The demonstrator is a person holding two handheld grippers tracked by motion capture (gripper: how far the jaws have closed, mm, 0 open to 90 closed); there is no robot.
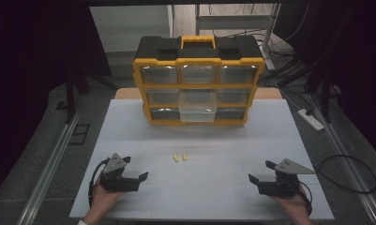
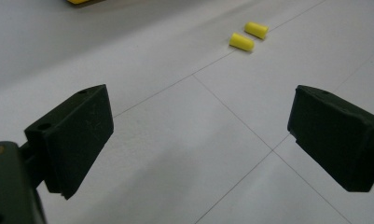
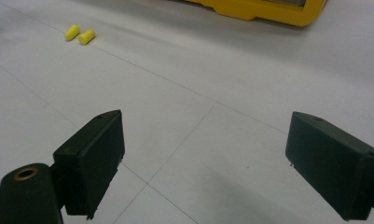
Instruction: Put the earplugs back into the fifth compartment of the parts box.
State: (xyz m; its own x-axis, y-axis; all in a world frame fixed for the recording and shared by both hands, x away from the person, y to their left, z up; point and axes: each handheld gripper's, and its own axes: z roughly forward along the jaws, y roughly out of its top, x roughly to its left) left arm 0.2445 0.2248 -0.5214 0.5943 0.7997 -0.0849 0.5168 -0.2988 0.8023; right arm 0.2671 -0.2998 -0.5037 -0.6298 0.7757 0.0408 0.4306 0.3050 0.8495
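Two small yellow foam earplugs [image 1: 180,157] lie side by side near the middle of the white table [image 1: 195,140]; they also appear far off in the left gripper view as earplugs [image 2: 248,36] and in the right gripper view as earplugs [image 3: 79,34]. My left gripper [image 1: 135,169] rests at the front left, held by a hand, jaws wide open and empty [image 2: 198,140]. My right gripper [image 1: 259,171] rests at the front right, likewise open and empty [image 3: 203,163]. Both sit well short of the earplugs.
A yellow and black organiser box [image 1: 198,79] with clear drawers stands at the back of the table; its lower middle drawer [image 1: 198,110] is pulled out. A power strip [image 1: 310,119] and cables lie on the floor at the right.
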